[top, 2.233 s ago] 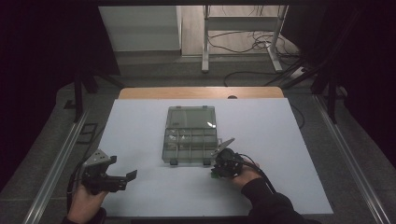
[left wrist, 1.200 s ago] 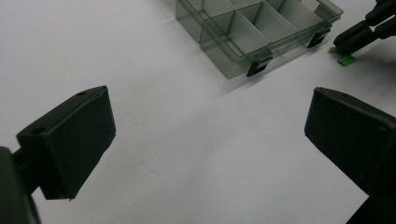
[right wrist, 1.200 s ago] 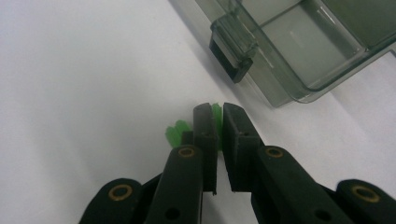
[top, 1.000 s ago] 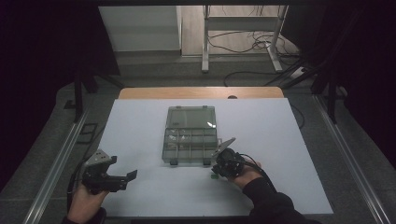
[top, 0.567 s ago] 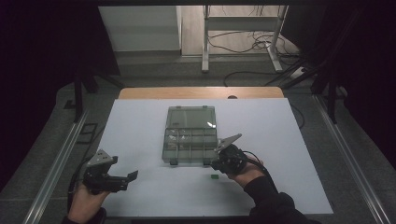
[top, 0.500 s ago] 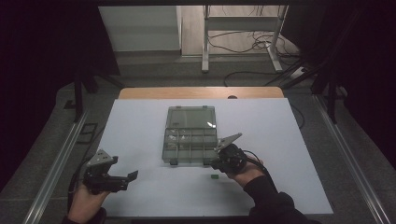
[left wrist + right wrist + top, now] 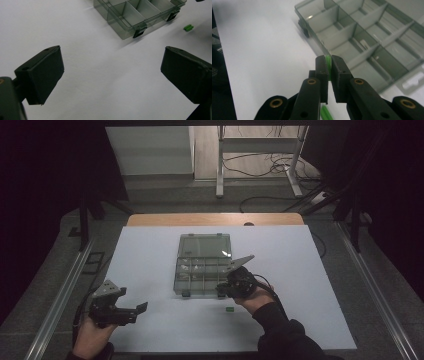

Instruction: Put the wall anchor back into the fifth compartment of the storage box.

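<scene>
- The right tool (image 7: 328,65) is clamped on a small green piece (image 7: 328,60). Its 2 black jaws press flat on both sides of it, and just a thin green edge peeks out at the tips.
- The right tool (image 7: 235,282) hangs by the near right corner of the clear box (image 7: 202,265), so the green piece is up off the tabletop, just by the box edge.
- The green piece looks tiny, light and hard. I think it could slip or pop out, so a soft, steady squeeze on its flat sides seems best.
- Another green piece (image 7: 229,309) lies on the tabletop near the right hand.
- The clear box (image 7: 372,42) is open, with many little walls inside. It looks like thin, stiff plastic.
- The left tool (image 7: 120,307) has its jaws wide apart with nothing in them, low over the near left of the tabletop.
- The tabletop (image 7: 150,270) is white, flat and smooth, so small things may slide.
- The room around is dark, with cables (image 7: 260,167) on the floor behind.
</scene>
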{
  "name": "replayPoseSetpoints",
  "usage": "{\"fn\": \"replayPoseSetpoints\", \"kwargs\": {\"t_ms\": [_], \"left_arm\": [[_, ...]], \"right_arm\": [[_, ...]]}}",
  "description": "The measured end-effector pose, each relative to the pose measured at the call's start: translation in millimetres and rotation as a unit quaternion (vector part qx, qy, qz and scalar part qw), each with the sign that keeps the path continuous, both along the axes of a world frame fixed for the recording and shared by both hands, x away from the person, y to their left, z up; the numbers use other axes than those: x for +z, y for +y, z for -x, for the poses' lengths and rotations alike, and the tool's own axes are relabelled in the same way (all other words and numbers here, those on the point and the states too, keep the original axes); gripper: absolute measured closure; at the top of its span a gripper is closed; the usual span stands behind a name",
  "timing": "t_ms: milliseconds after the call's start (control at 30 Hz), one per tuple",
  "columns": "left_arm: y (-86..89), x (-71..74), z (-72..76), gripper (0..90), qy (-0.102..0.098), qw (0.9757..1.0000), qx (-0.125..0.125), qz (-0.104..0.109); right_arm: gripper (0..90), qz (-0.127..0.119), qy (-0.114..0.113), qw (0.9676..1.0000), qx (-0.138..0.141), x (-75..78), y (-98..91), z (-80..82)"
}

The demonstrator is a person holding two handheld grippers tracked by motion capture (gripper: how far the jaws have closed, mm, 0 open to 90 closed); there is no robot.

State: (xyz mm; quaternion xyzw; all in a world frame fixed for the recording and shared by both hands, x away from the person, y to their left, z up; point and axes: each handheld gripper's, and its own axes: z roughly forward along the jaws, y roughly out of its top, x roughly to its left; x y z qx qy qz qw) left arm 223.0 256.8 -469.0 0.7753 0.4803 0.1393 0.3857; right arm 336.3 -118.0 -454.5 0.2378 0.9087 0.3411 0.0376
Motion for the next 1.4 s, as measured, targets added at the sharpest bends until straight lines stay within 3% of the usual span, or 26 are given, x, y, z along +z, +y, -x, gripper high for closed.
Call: {"fn": "replayPoseSetpoints", "kwargs": {"t_ms": [600, 1400], "left_arm": [[1.1, -0.3, -0.5, 6.0, 0.003, 1.0, 0.003, 0.004], [1.6, -0.6, -1.1, 6.2, 0.005, 1.0, 0.004, 0.005]], "right_arm": [[83.9, -0.03, -0.015, 0.9994, 0.001, 1.4, 36.8, -18.9], [83.9, -0.046, -0.025, 0.9986, 0.012, -4.9, 79.9, -29.2]]}}
